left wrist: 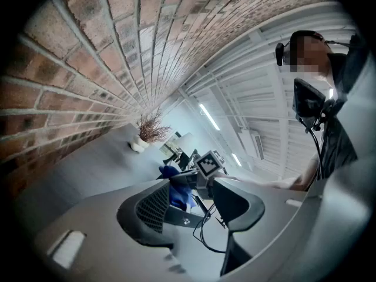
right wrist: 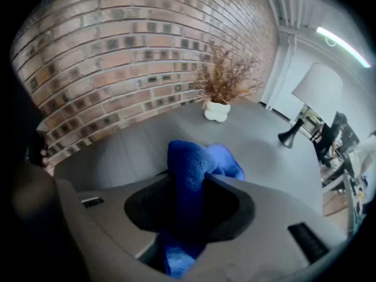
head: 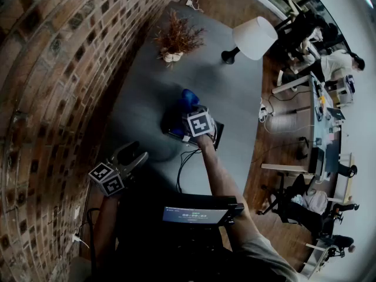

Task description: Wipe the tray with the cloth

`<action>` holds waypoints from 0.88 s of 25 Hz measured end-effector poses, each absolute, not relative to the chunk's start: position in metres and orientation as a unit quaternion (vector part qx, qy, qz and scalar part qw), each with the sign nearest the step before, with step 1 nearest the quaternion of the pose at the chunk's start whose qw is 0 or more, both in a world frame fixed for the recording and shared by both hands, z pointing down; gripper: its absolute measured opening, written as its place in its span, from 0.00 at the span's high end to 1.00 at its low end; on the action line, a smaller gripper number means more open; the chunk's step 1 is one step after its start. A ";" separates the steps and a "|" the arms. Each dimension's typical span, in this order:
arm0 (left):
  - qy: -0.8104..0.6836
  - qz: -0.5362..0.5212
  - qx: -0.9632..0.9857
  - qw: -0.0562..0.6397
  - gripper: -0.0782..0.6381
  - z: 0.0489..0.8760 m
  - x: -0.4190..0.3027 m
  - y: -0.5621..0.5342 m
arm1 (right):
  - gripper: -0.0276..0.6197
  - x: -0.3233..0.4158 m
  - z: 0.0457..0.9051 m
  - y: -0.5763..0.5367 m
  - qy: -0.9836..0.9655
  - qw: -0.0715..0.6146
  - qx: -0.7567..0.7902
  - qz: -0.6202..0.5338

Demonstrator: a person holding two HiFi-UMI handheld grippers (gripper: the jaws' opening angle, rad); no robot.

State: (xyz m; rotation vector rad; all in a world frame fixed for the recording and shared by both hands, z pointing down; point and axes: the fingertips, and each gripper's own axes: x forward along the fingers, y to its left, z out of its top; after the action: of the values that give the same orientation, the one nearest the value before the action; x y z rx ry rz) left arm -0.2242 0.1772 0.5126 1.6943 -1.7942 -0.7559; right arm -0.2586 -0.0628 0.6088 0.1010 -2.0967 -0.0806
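Grey worktop (head: pixel 235 93), brick wall (head: pixel 47 69). Right claw (right wrist: pixel 191 181) clamped on cloth (right wrist: pixel 189 157) over tray (head: pixel 170 131), ready for wiping; left claw (left wrist: pixel 192 188) apart, empty, aside.

Grey desk (head: pixel 141 98), one long surface. On it: potted dried plant (head: pixel 176 40), white lamp (head: pixel 254 38), dark tray (head: pixel 171 127). Loose black cable (head: pixel 183 166) too.

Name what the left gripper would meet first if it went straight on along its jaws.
Probably the dark tray, with the blue cloth in the right gripper just above it; depth is unclear.
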 end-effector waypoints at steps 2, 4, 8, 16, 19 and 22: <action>-0.670 -0.288 0.627 0.276 0.59 0.517 -0.234 0.179 | 0.73 -0.248 0.613 -0.025 -0.864 0.502 0.024 -0.029; -0.671 -0.291 0.623 0.277 0.59 0.521 -0.239 0.180 | 0.73 -0.231 0.616 0.009 -0.859 0.508 0.000 -0.058; -0.664 -0.289 0.631 0.279 0.59 0.519 -0.237 0.175 | 0.73 -0.193 0.611 0.038 -0.836 0.522 -0.069 -0.155; -0.645 -0.283 0.655 0.274 0.59 0.504 -0.219 0.157 | 0.73 -0.219 0.605 0.012 -0.884 0.464 -0.024 -0.055; -0.648 -0.282 0.654 0.271 0.59 0.498 -0.224 0.160 | 0.73 -0.156 0.612 -0.029 -0.869 0.488 0.052 -0.060; -0.649 -0.280 0.652 0.276 0.59 0.502 -0.228 0.164 | 0.73 -0.098 0.608 -0.086 -0.844 0.516 0.146 -0.023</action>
State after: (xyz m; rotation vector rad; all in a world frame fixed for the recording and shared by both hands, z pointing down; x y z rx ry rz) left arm -0.2285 0.1637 0.5021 1.7507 -1.7431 -0.7525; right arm -0.0976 -0.0861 0.6078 0.3508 -2.0262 -0.0548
